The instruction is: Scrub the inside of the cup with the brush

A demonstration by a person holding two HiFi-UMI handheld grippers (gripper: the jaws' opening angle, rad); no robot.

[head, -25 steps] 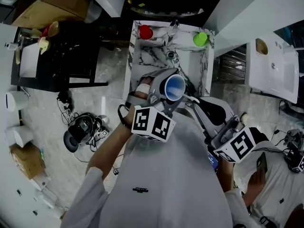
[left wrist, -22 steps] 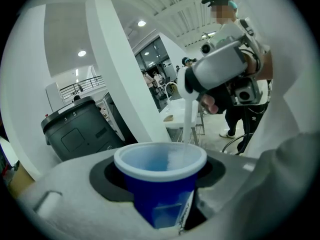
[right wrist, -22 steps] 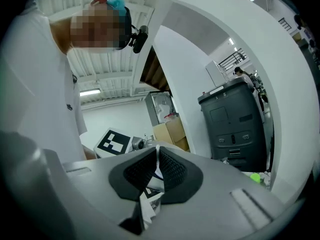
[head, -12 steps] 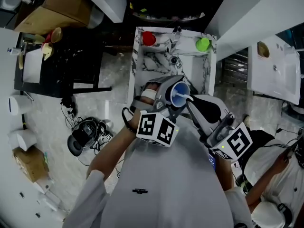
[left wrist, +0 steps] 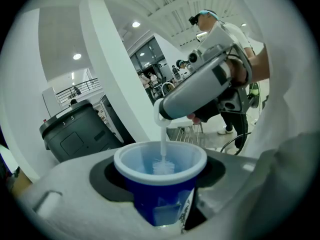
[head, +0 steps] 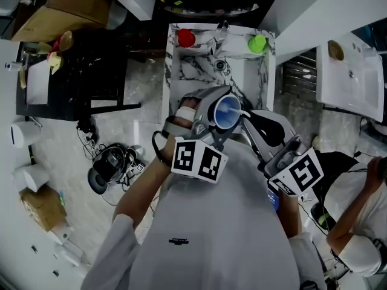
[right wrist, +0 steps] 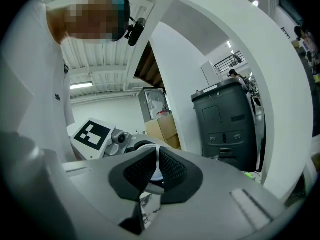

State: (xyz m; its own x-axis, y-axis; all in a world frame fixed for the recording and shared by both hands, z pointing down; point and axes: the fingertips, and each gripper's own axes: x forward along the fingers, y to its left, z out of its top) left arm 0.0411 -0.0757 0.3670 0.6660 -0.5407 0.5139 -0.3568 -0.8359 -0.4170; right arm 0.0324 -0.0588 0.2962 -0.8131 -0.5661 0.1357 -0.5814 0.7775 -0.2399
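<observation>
Pressing hard could pop the cup (left wrist: 156,201) from the clamped left tool (left wrist: 159,184) or twist the brush (left wrist: 163,167) the right tool (right wrist: 158,170) pinches.

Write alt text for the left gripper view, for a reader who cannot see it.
The left gripper holds a blue cup between its jaws, and a white brush reaches down inside it. The right gripper grips the brush handle from above; behind stand a white column and a dark grey bin.
</observation>
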